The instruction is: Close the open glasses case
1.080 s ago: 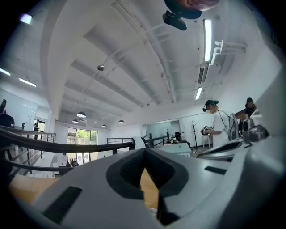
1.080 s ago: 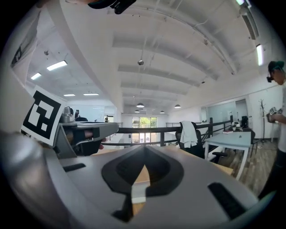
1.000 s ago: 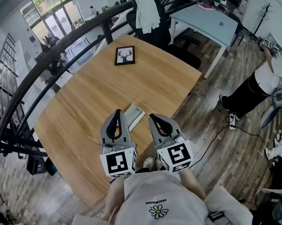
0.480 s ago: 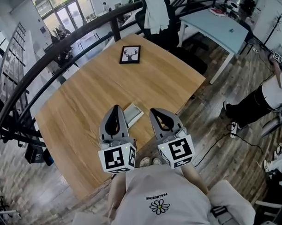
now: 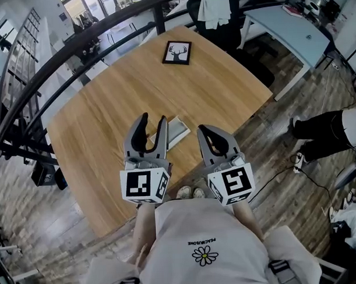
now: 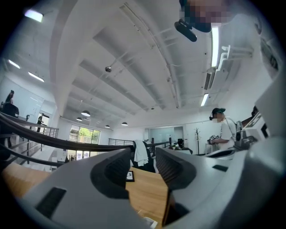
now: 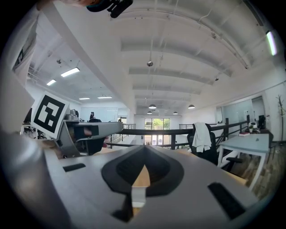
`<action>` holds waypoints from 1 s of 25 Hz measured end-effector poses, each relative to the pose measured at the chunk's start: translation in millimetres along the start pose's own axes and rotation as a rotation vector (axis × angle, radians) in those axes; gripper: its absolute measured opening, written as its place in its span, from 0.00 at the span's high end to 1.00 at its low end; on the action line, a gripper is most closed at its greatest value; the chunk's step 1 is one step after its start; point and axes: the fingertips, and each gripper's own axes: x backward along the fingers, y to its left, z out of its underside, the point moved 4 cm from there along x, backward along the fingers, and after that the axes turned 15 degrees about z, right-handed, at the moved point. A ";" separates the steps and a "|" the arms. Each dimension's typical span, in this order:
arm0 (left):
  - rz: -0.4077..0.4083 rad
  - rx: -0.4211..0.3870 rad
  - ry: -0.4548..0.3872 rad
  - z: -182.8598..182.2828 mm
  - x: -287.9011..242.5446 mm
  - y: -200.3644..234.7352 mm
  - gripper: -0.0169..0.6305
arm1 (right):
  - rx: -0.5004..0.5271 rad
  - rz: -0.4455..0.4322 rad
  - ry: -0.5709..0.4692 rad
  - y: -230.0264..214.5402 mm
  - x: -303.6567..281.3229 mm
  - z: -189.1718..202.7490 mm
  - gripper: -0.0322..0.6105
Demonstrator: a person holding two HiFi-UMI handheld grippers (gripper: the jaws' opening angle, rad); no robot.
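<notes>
Glasses case, between left tool, right tool

Glasses case partly hidden behind left hand-held gripper.

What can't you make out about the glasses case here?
- Head view: glasses case partly hidden behind the left hand-held gripper, whose empty jaws have just been opening; contents too small to see.
- Left gripper view: only its corner shows, cut off by the bottom edge.

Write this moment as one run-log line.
left tool: just opened, nothing between | right tool: shut, empty | glasses case: on table, untouched
</notes>
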 end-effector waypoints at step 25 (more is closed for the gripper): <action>0.141 0.340 0.483 242.2 -1.1 62.1 0.49 | 0.108 -0.021 0.127 34.4 -1.2 36.4 0.94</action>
